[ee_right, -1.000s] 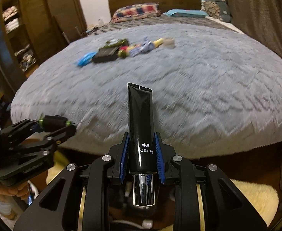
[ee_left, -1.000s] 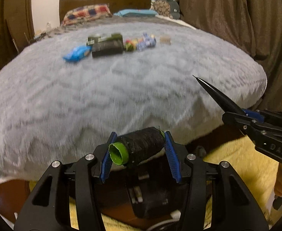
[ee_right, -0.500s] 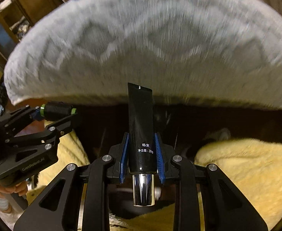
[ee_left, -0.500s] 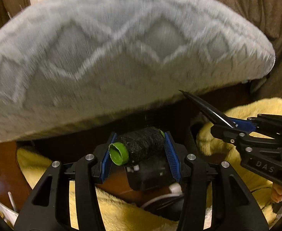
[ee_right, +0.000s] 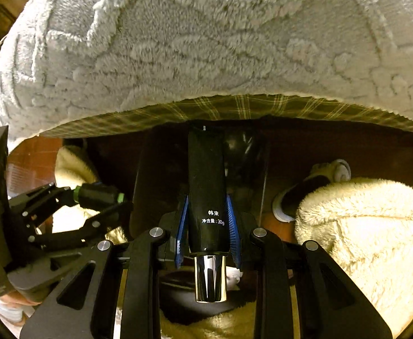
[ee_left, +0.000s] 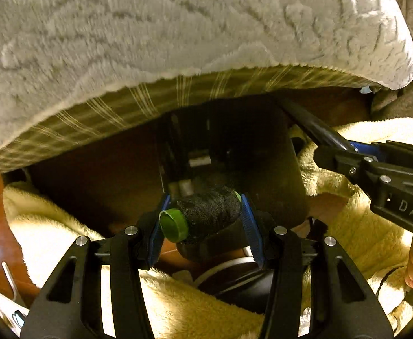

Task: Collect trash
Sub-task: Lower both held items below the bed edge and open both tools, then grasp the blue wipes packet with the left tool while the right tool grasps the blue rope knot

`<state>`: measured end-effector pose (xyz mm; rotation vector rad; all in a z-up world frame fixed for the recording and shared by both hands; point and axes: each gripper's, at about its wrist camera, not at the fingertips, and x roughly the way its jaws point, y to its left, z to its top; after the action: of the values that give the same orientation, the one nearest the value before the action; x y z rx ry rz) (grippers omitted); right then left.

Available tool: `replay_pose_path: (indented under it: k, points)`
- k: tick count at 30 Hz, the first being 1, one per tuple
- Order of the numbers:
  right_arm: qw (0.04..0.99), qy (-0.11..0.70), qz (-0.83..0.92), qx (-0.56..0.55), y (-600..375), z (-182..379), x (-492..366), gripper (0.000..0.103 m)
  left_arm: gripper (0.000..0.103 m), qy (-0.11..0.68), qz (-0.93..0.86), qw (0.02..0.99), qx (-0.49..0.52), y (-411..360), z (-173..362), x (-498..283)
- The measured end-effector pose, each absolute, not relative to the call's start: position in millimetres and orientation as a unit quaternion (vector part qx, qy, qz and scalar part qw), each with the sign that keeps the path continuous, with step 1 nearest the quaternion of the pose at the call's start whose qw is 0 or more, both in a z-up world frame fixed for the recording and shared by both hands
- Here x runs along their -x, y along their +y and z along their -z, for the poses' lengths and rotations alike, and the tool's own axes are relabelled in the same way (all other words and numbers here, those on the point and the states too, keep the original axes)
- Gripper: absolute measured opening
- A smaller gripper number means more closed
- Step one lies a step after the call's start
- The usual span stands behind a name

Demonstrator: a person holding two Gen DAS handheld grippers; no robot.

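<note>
Two handheld tools are held low in front of the foot of a bed, just under the overhanging edge of a grey plush blanket (ee_left: 178,28) with a raised wavy pattern; a strip of olive plaid sheet (ee_right: 234,107) shows beneath its hem. The left tool (ee_left: 205,220) is closed on a spool of black thread (ee_left: 206,214) with a bright green core, lying crosswise between the blue finger pads, its open green end turned toward the camera's left. The right tool (ee_right: 207,226) is closed on a black cosmetic tube (ee_right: 206,186), which stands up along the fingers with its crimped end away from the camera and its shiny chrome cap (ee_right: 209,278) pointing back toward the lens. White printing on the tube reads "韩束" and, below it, "净含量: 30g". In the left wrist view the right tool's body enters from the right, with the letters "DAS" on its black casing and the tube sticking out toward the dark gap. Directly ahead of both tools, under the bed edge, stands a dark trash bin (ee_left: 234,152) lined with a glossy black bag; its contents are too dark to make out. Cream fleece fabric (ee_right: 361,240) fills the lower corners, and a slipper (ee_right: 310,186) rests on the reddish floor (ee_right: 34,163) to the right.
</note>
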<state>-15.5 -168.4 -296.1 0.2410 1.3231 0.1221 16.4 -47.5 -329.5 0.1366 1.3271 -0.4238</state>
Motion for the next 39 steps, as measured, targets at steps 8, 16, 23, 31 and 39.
replay_pose_path:
  k: [8,16,23,31,39]
  points:
    - [0.779,0.616,-0.053,-0.107,-172,305,8,0.029,0.052,0.625,0.201,0.752,-0.054,-53,337,-19]
    - [0.795,0.596,-0.039,-0.103,-181,285,-4,0.044,0.058,0.614,0.195,0.763,-0.055,-54,322,-23]
    - [0.830,0.545,-0.026,-0.118,-198,240,1,0.061,0.064,0.579,0.184,0.793,-0.052,-42,286,-22]
    - [0.882,0.462,-0.007,-0.096,-208,172,1,0.075,0.069,0.500,0.164,0.849,-0.050,-22,214,-23]
    - [0.909,0.409,0.005,-0.078,-218,124,-29,0.076,0.071,0.434,0.141,0.888,-0.053,-2,157,-48]
